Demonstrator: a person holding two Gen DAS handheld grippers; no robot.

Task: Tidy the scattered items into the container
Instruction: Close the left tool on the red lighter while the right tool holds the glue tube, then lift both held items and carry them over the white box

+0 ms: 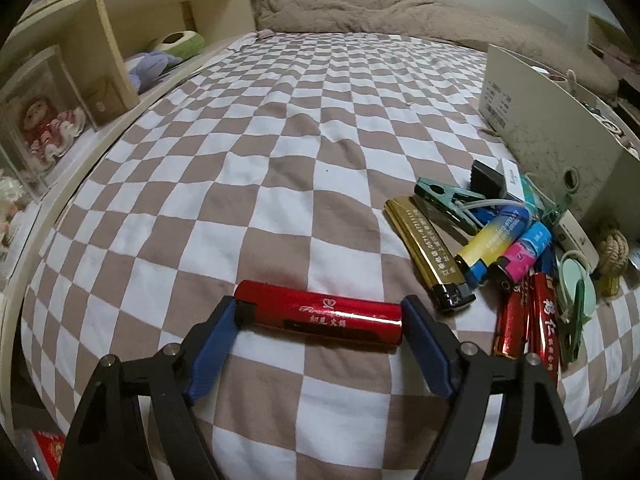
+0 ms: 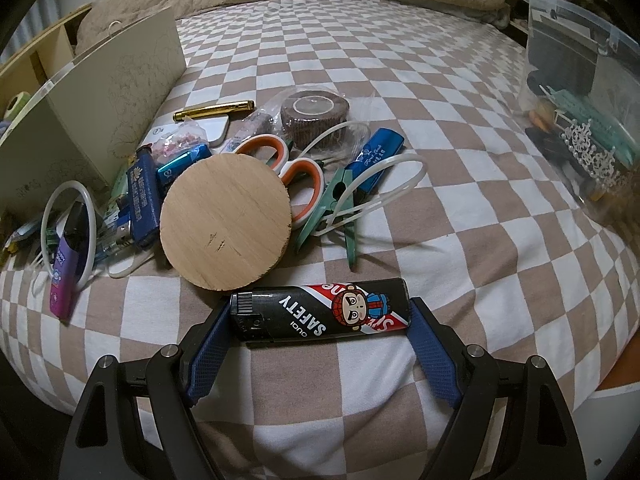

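My left gripper (image 1: pixel 320 314) is shut on a red lighter (image 1: pixel 318 316), held crosswise end to end between the blue pads above the checkered bedspread. My right gripper (image 2: pixel 320 314) is shut on a black lighter (image 2: pixel 320 312) printed "SAFETY", also held crosswise. A cream box (image 1: pixel 552 136) stands at the right in the left wrist view and also shows at the left in the right wrist view (image 2: pixel 100 92). A pile of lighters (image 1: pixel 492 240) and a green clip (image 1: pixel 444 196) lie beside it.
In the right wrist view a round wooden disc (image 2: pixel 226 220), orange-handled scissors (image 2: pixel 296 172), a green clothespin (image 2: pixel 336 208), a blue lighter (image 2: pixel 140 200), a purple item (image 2: pixel 66 264) and a tape roll (image 2: pixel 314 114) lie scattered. A clear plastic bin (image 2: pixel 584 92) sits far right. A wooden shelf (image 1: pixel 120 40) flanks the bed.
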